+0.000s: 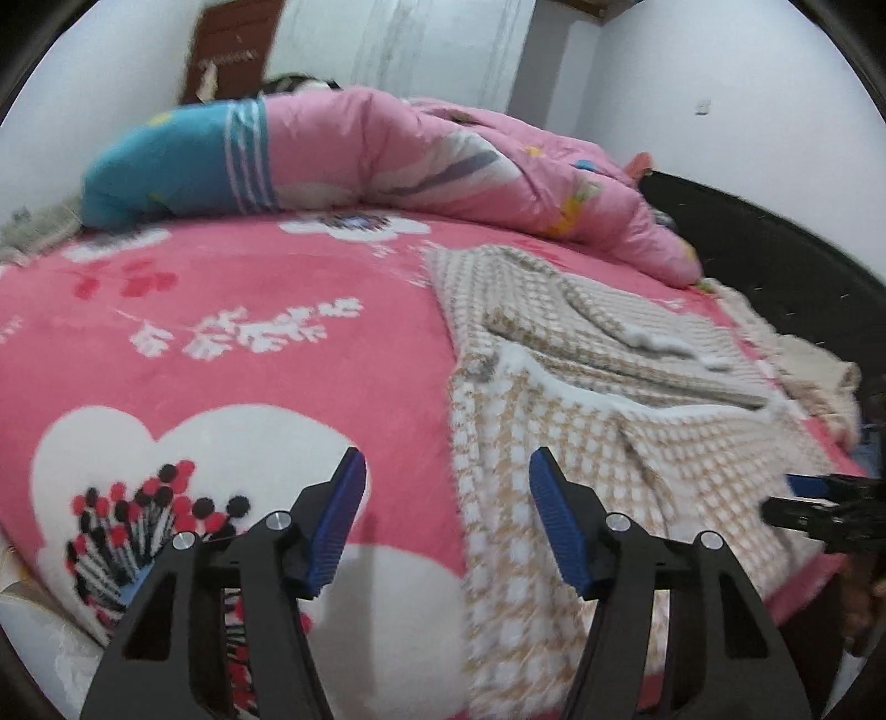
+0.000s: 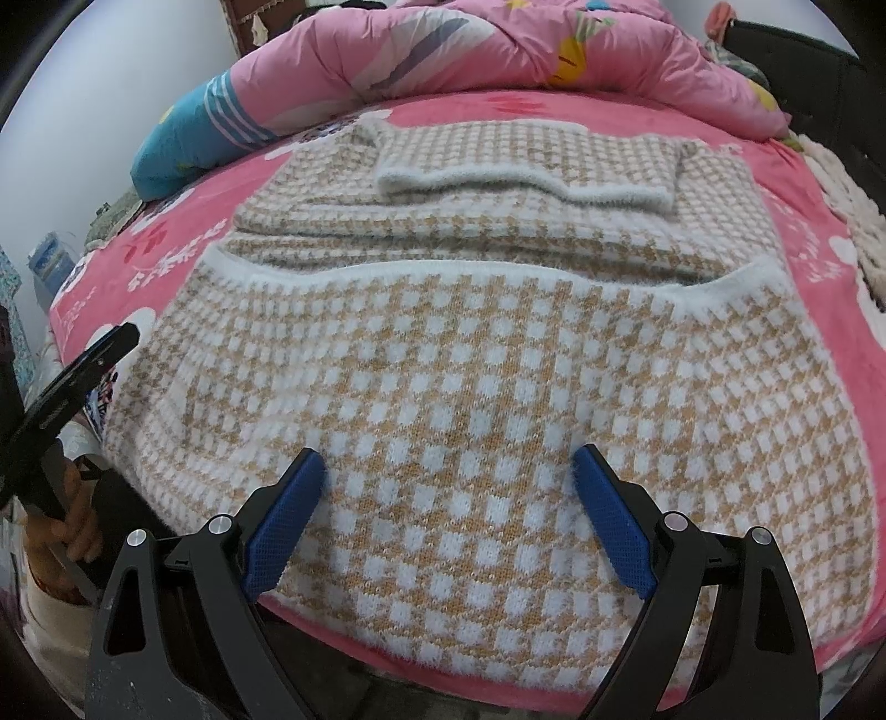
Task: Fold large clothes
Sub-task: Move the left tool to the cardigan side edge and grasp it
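Closest to me, the right tongs [image 2: 448,515] hang just above the near hem of the checked sweater [image 2: 470,360], their blue pads [image 2: 285,518] spread wide with only knit showing in the gap and nothing pinched. Off to their left side a hand [image 2: 66,531] grips the handle of the left tongs [image 1: 447,518], which hover over the near edge of the bed [image 1: 232,343], right where the sweater's left border meets the pink floral blanket [image 1: 166,310]. Their jaws stand about half apart and they hold nothing; the sweater's edge lies below the gap, but the pads are not on it.

The sweater, tan and white houndstooth with fuzzy white trim, lies flat on the blanket towards the right side of the bed. Its sleeves are folded in across the chest, one white cuff [image 2: 520,185] lying crosswise near the far end.

Beyond it, a bunched pink quilt [image 2: 443,50] runs along the far side of the bed, with a blue striped pillow [image 2: 194,133] at its left end. A dark bed frame [image 1: 775,243] curves along the right, against white walls.
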{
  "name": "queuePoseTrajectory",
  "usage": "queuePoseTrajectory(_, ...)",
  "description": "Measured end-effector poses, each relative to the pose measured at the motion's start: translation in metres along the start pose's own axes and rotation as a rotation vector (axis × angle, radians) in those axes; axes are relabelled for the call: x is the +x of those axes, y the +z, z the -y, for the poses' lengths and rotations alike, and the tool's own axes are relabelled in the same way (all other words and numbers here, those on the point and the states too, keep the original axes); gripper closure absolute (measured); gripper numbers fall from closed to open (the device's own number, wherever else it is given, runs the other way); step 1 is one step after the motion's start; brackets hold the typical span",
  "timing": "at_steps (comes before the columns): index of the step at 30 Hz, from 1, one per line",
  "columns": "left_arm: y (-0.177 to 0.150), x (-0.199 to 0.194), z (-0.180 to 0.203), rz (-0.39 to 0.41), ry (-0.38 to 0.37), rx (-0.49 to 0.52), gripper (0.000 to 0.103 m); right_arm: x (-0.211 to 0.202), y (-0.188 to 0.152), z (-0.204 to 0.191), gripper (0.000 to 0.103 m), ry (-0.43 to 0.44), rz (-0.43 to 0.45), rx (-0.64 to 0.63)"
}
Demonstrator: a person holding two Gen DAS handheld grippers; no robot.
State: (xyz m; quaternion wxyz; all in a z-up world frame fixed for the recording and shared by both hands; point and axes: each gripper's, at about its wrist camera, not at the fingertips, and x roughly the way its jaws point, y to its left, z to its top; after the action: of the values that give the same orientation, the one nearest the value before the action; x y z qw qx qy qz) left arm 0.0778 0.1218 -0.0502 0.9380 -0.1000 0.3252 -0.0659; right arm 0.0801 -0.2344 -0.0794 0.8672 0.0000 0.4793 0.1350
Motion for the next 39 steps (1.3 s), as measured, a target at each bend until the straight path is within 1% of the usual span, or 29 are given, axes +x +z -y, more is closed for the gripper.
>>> queuePoseTrajectory(1,0.002,0.001,-0.005,-0.013,-0.026,-0.012,0.043,0.0,-0.001,0.0,0.016,0.004,0.004,-0.001)
queuePoseTrajectory(3,0.009,0.006,-0.015,-0.044,-0.103,-0.051,0.043,0.0,-0.001,0.002,0.016,0.013,0.009,0.001)
queuePoseTrajectory(7,0.024,0.021,-0.019,-0.069,-0.243,-0.112,0.05,-0.001,-0.002,0.005,0.015,0.023,0.011,0.003)
queuePoseTrajectory(8,0.027,0.025,-0.017,-0.077,-0.257,-0.113,0.051,-0.001,-0.002,0.006,0.015,0.024,0.011,0.002)
queuePoseTrajectory(9,0.03,0.031,-0.014,-0.088,-0.27,-0.107,0.054,-0.001,-0.002,0.006,0.015,0.025,0.012,-0.001)
queuePoseTrajectory(12,0.037,0.052,0.002,-0.145,-0.3,-0.08,0.056,-0.002,-0.002,0.007,0.014,0.031,0.014,-0.004)
queuePoseTrajectory(15,0.041,0.072,0.012,-0.202,-0.268,-0.062,0.058,-0.003,-0.003,0.007,0.014,0.033,0.017,-0.003)
queuePoseTrajectory(18,0.045,0.083,0.015,-0.231,-0.26,-0.063,0.058,-0.003,-0.003,0.007,0.013,0.034,0.018,-0.002)
queuePoseTrajectory(20,0.048,0.088,0.016,-0.253,-0.269,-0.062,0.059,-0.003,-0.003,0.008,0.013,0.036,0.02,-0.002)
queuePoseTrajectory(21,0.05,0.086,0.018,-0.253,-0.298,-0.061,0.061,-0.004,-0.003,0.007,0.013,0.037,0.021,-0.001)
queuePoseTrajectory(22,0.051,0.08,0.018,-0.241,-0.355,-0.066,0.061,-0.004,-0.003,0.007,0.013,0.036,0.021,-0.001)
queuePoseTrajectory(24,0.053,0.07,0.021,-0.222,-0.44,-0.069,0.06,-0.004,-0.003,0.007,0.013,0.037,0.023,-0.001)
queuePoseTrajectory(25,0.052,0.068,0.025,-0.221,-0.449,-0.056,0.06,-0.004,-0.003,0.007,0.013,0.038,0.025,0.0)
queuePoseTrajectory(26,0.052,0.07,0.028,-0.23,-0.421,-0.037,0.06,-0.004,-0.003,0.006,0.013,0.038,0.024,0.001)
queuePoseTrajectory(27,0.05,0.074,0.032,-0.249,-0.368,-0.019,0.06,-0.004,-0.003,0.006,0.013,0.04,0.025,0.001)
queuePoseTrajectory(28,0.048,0.082,0.034,-0.285,-0.291,0.002,0.06,-0.005,-0.003,0.006,0.013,0.042,0.025,0.001)
queuePoseTrajectory(29,0.046,0.089,0.034,-0.316,-0.241,0.012,0.06,-0.006,-0.003,0.006,0.013,0.043,0.026,0.0)
queuePoseTrajectory(30,0.044,0.094,0.035,-0.341,-0.22,0.007,0.06,-0.007,-0.003,0.007,0.013,0.044,0.026,-0.001)
queuePoseTrajectory(32,0.045,0.091,0.04,-0.326,-0.195,0.015,0.06,-0.009,-0.004,0.007,0.013,0.046,0.028,-0.002)
queuePoseTrajectory(33,0.046,0.088,0.047,-0.318,-0.159,0.05,0.06,-0.012,-0.005,0.008,0.013,0.052,0.029,0.002)
queuePoseTrajectory(35,0.043,0.085,0.065,-0.307,-0.065,0.132,0.06,-0.019,-0.007,0.013,0.018,0.071,0.035,0.017)
queuePoseTrajectory(36,0.04,0.084,0.071,-0.301,-0.023,0.171,0.06,-0.027,-0.008,0.021,0.022,0.086,0.042,0.037)
queuePoseTrajectory(37,0.035,0.081,0.082,-0.285,0.042,0.228,0.06,-0.031,-0.01,0.028,0.026,0.09,0.048,0.052)
queuePoseTrajectory(38,0.032,0.08,0.089,-0.274,0.079,0.261,0.06,-0.037,-0.011,0.037,0.028,0.089,0.059,0.074)
queuePoseTrajectory(39,0.029,0.079,0.094,-0.265,0.114,0.291,0.06,-0.046,-0.013,0.051,0.035,0.085,0.074,0.107)
